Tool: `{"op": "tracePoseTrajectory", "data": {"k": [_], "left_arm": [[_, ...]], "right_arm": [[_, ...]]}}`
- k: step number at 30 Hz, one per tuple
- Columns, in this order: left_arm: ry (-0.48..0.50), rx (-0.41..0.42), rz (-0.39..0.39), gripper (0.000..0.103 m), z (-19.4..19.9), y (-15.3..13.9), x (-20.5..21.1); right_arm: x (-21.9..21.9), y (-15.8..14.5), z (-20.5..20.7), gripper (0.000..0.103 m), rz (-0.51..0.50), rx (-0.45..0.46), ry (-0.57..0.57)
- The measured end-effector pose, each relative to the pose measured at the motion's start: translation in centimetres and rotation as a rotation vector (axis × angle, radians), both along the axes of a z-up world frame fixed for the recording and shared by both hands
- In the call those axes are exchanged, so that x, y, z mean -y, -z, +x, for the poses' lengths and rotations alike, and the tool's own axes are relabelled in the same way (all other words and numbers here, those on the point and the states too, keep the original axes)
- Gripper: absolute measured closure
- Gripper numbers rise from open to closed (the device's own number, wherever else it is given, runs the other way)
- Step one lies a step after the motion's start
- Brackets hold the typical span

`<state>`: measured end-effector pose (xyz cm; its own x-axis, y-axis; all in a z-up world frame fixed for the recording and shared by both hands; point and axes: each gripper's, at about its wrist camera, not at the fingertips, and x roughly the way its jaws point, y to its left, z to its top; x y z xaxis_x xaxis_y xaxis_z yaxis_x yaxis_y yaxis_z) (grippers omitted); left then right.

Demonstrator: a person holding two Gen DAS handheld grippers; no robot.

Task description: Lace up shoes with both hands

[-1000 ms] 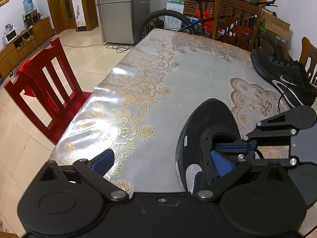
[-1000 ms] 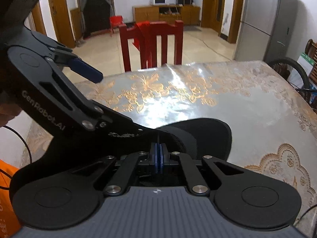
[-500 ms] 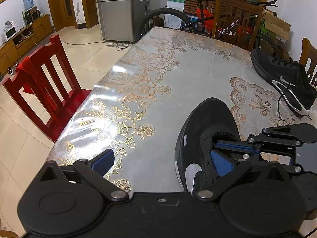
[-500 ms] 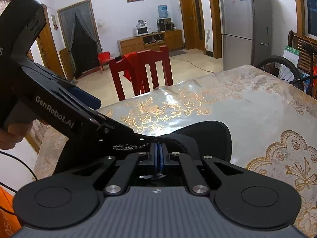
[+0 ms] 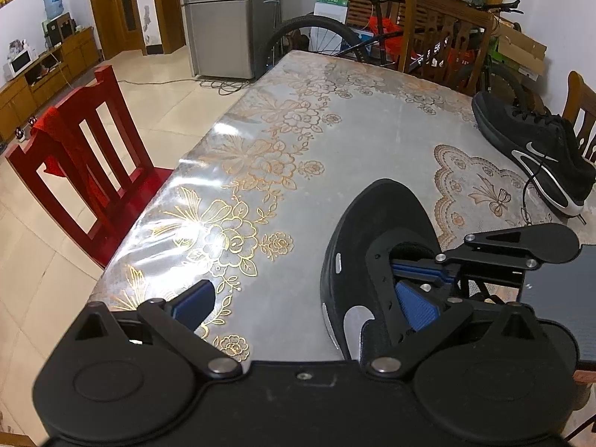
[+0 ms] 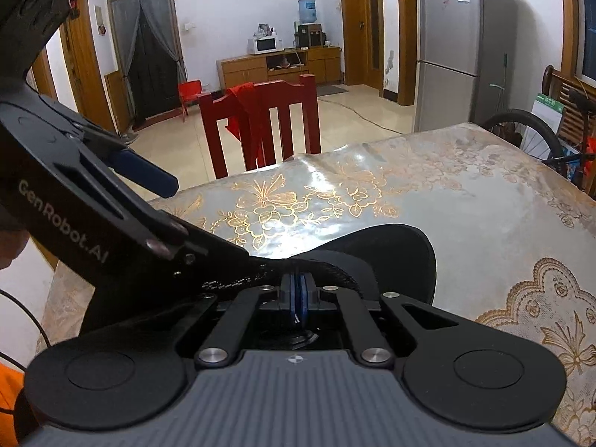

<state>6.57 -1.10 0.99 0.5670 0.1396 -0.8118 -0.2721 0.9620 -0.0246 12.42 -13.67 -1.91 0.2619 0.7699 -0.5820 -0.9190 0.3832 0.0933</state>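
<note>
A black shoe (image 5: 376,238) lies on the table (image 5: 298,149) close to the near edge, with its toe pointing away from the left camera. The table has a shiny cover with gold flowers.

The left gripper (image 5: 303,303) stands wide open. Its left finger (image 5: 193,303) is over the bare cover, and its right finger (image 5: 415,303) reaches into the opening of the shoe, beside the row of lace holes. Nothing is pressed between them.

The right gripper (image 6: 298,292) comes to the same shoe from the side. Its 2 blue pads (image 6: 302,290) are pressed together – almost no gap is left. Whether a lace is caught between them I cannot tell; the pads are over the dark opening of the shoe and the view there is too dark.

In the right camera, the left gripper crosses the picture on the left side and covers part of the shoe.

A second black shoe (image 5: 532,149) with a white sign on its side lies well apart, at the far right of the table – its lace (image 5: 529,186) hangs loose on the cover. A red chair (image 5: 85,156) stands beside the table.
</note>
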Motion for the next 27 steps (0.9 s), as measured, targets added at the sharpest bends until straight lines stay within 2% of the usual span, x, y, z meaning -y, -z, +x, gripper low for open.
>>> {"op": "tracePoseTrajectory", "data": {"k": [11,14,15,17,19,23,27], "left_arm": [[0.010,-0.006,-0.007,0.000,0.0,0.2,0.0],[0.010,-0.008,-0.007,0.000,0.1,0.2,-0.1],[0.009,-0.009,-0.007,0.000,0.1,0.2,-0.1],[0.009,-0.010,-0.010,0.000,0.2,0.3,-0.1],[0.009,-0.011,-0.013,0.000,0.2,0.3,-0.1],[0.006,-0.012,-0.017,0.000,0.1,0.2,-0.2],[0.006,-0.009,-0.008,0.000,0.1,0.2,-0.1]], "right_arm": [[0.9,0.3,-0.1,0.099,0.082,-0.040,0.057],[1.5,0.0,-0.1,0.095,0.090,-0.041,0.069],[1.6,-0.3,-0.4,0.093,0.079,-0.008,0.059],[1.8,-1.0,-1.1,0.073,0.057,0.077,0.047],[1.8,-1.7,-1.3,0.067,0.024,0.130,0.024],[1.1,-2.7,-0.2,0.067,-0.068,0.087,-0.049],[0.0,-2.9,0.5,0.072,-0.164,0.067,-0.113]]}}
